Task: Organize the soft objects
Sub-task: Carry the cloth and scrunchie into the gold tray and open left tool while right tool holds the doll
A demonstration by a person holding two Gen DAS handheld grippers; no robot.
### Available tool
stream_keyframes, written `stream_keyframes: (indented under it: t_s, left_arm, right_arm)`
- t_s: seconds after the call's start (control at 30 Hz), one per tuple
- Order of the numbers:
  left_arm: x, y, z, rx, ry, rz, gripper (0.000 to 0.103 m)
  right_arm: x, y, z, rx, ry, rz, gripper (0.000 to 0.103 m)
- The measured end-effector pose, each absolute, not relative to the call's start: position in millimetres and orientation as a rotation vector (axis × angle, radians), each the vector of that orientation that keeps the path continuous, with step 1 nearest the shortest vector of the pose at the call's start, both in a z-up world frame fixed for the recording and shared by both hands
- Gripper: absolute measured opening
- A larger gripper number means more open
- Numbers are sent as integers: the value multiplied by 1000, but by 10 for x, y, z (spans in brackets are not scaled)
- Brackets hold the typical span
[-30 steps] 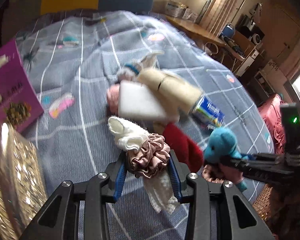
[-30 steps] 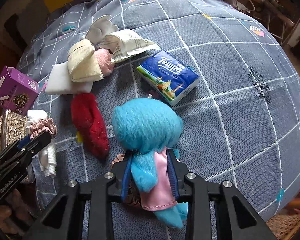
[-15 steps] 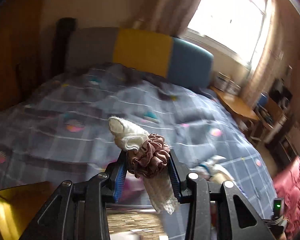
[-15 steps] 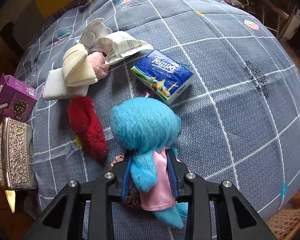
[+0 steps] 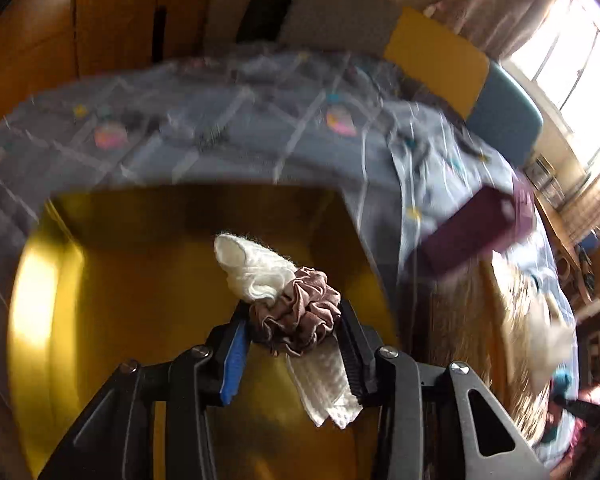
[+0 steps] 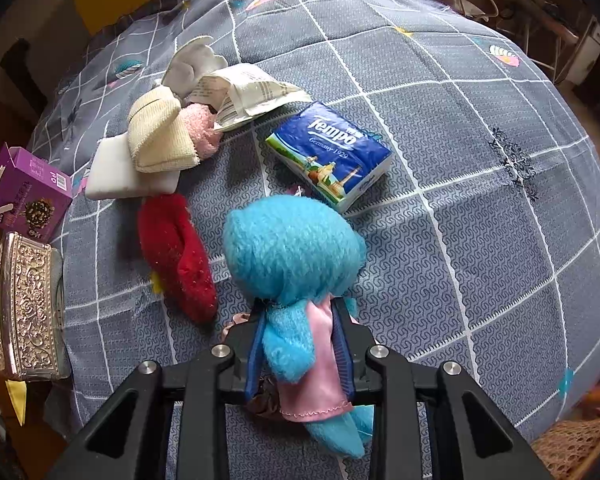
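Note:
My left gripper (image 5: pixel 294 332) is shut on a mauve scrunchie (image 5: pixel 298 316) bundled with a white cloth (image 5: pixel 256 268), and holds them above a yellow box (image 5: pixel 112 280) beside the bed. My right gripper (image 6: pixel 298 346) is shut on a blue plush doll (image 6: pixel 292 248) in a pink dress, held above the grey checked bedspread (image 6: pixel 480 160). On the bed lie a red plush piece (image 6: pixel 176 252), a cream rolled cloth (image 6: pixel 160 136), a pink fluffy item (image 6: pixel 202 128) and a white sponge block (image 6: pixel 124 176).
A blue tissue pack (image 6: pixel 332 152) and a crumpled paper (image 6: pixel 244 92) lie mid-bed. A purple carton (image 6: pixel 24 192) and an ornate silver box (image 6: pixel 24 304) sit at the bed's left edge. A brown scrunchie (image 6: pixel 264 400) lies under the right gripper.
My left gripper has swung left off the bed with the scrunchie and cloth and now hangs over the yellow box. The right gripper with the doll has hardly moved.

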State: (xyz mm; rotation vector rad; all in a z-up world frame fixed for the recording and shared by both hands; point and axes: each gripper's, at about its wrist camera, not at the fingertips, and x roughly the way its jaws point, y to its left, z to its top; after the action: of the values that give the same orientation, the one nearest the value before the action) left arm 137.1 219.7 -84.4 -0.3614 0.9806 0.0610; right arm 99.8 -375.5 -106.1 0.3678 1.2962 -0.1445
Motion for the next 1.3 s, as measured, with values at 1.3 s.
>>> stream_keyframes:
  t_s: [1.3]
  left_arm:
    - [308, 1874, -452, -167, 840, 65, 71]
  right_arm:
    - [1910, -2560, 465, 242, 907, 38, 27]
